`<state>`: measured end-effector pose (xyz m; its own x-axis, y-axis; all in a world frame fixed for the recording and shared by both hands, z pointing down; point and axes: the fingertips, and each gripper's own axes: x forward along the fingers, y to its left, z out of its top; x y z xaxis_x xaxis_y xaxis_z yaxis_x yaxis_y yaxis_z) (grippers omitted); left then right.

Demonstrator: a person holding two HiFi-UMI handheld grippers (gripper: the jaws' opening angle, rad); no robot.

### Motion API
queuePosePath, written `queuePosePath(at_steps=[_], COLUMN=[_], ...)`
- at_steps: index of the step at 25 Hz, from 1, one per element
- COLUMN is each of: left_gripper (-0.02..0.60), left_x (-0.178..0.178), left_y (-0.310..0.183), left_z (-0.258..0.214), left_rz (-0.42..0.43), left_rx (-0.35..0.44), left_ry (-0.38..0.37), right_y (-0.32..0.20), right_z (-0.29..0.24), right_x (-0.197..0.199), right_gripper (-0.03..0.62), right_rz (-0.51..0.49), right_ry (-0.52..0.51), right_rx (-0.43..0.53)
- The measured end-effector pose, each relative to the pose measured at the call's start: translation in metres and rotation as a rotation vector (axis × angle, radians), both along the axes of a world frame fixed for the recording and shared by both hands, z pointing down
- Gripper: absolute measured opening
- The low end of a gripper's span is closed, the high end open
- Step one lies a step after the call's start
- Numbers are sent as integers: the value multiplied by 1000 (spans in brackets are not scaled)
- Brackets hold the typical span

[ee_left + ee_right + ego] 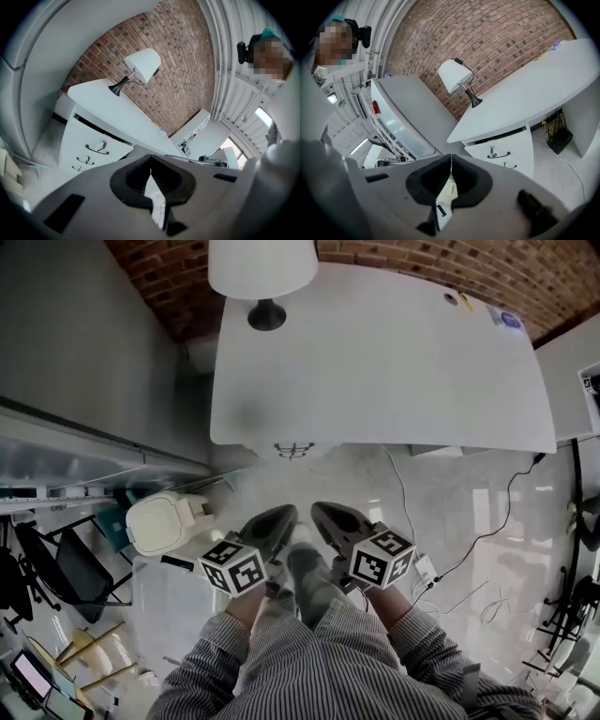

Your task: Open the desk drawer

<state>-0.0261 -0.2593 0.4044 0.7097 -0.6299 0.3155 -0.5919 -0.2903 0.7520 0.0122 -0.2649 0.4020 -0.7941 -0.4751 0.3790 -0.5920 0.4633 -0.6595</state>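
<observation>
I record a white surface [394,371] across the upper centre and right of the head view. At its upper left corner a lamp [262,268] stands on it, with a white shade over a dark round base. Near the upper right corner lie a few small items [506,319], too small for me to identify. Below the surface I note a pale, glossy floor [450,484]. Thin cables [490,532] trail over it at centre right. A white rounded container [164,521] sits on it at centre left.
</observation>
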Motion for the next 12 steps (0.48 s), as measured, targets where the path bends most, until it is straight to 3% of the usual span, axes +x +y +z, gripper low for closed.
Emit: queuePosePath(at_steps=[5, 12], left_gripper=[14, 14], left_x=[-5, -16], left_y=[-24, -42], left_z=[32, 87], left_rz=[-11, -34], left_rx=[-32, -71], left_ry=[64, 47], right_y=[-12, -19], right_z=[39, 104], right_x=[-4, -11], right_gripper=[18, 18], right_rz=[-27, -15], right_ry=[-32, -57], right_rx=[-59, -142])
